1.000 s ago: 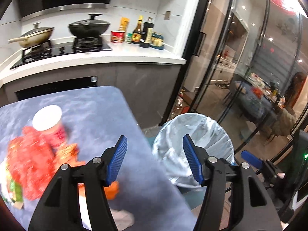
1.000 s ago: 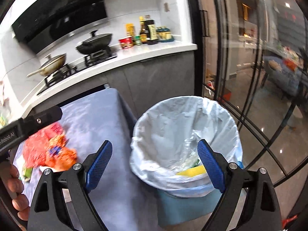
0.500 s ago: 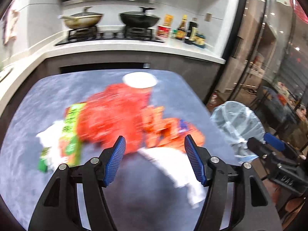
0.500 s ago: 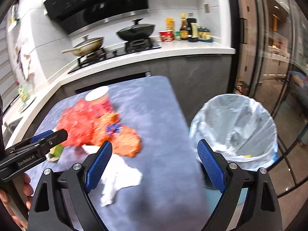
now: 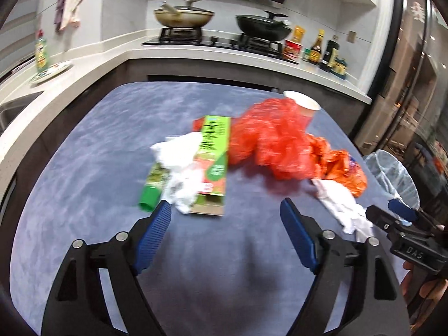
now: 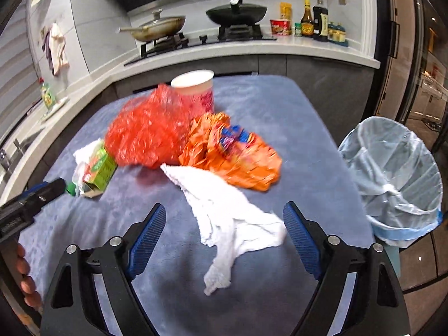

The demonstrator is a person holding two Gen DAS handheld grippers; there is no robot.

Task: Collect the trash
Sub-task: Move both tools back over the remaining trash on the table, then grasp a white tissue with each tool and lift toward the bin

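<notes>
Trash [image 6: 229, 151] on table [image 6: 294, 117], beside lined bin [image 6: 392, 173]

Behind the blue tabletop [image 6: 294, 145] I see a hob carrying a lidded tan pan [image 6: 159, 28] and a lidded black wok [image 6: 236, 14], sauce bottles [image 6: 315, 22] near a red cup [image 6: 280, 27], and a cloth [image 6: 57, 47] hanging on the wall.

Bare blue table [image 5: 84, 168] lies open across the lower left; the trash pile [image 5: 268, 142] blocks the centre, the bin [image 6: 392, 173] stands right.
</notes>
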